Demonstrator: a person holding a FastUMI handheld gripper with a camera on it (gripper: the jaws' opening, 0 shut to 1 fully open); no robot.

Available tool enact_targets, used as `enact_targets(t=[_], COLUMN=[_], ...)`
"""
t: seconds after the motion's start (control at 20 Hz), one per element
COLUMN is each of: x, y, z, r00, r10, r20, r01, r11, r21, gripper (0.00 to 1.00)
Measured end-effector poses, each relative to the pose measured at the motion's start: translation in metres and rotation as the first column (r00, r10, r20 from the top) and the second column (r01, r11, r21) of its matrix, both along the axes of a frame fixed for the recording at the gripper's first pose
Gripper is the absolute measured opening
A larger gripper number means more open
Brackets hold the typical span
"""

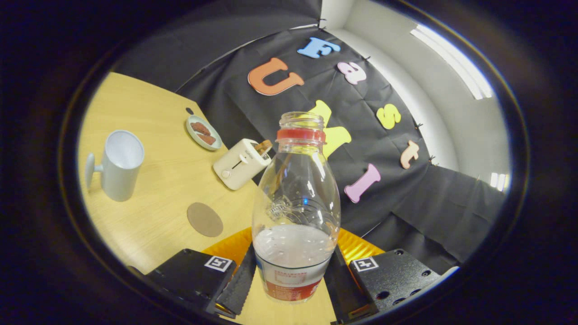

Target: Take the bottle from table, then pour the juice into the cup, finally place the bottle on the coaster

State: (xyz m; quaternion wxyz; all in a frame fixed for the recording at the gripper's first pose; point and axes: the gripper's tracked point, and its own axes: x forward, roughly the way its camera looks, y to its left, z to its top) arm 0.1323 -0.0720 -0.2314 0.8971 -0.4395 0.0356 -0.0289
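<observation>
While the pale mug [118, 164] stood open-mouthed far off on the left of the wooden desk [153, 135], its handle turned away from the other things, a small plate [203, 132] with brown pieces lay farther back near the black cloth wall, and a round brown coaster [205, 219] lay bare on the desk nearer the gripper [290, 275]. Right of the plate sat a cream toaster [241, 163] with a slice in its slot. Rightmost, the clear, uncapped juice bottle [295, 212] with a red neck ring was pinched at its labelled base between the jaws, pale liquid low inside.
</observation>
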Motion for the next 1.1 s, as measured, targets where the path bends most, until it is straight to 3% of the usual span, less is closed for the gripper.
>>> enact_targets(t=[0.3,0.55,1.1], x=[0.003,0.004,0.014], y=[0.030,0.053,0.067], z=[0.006,0.008,0.009], r00=[0.998,0.995,0.993], r10=[0.046,0.081,0.079], r20=[0.034,0.056,0.084], r01=[-0.037,-0.047,-0.007], r11=[0.968,0.889,0.766], r21=[-0.247,-0.456,-0.643], gripper=[0.82,0.82,0.82])
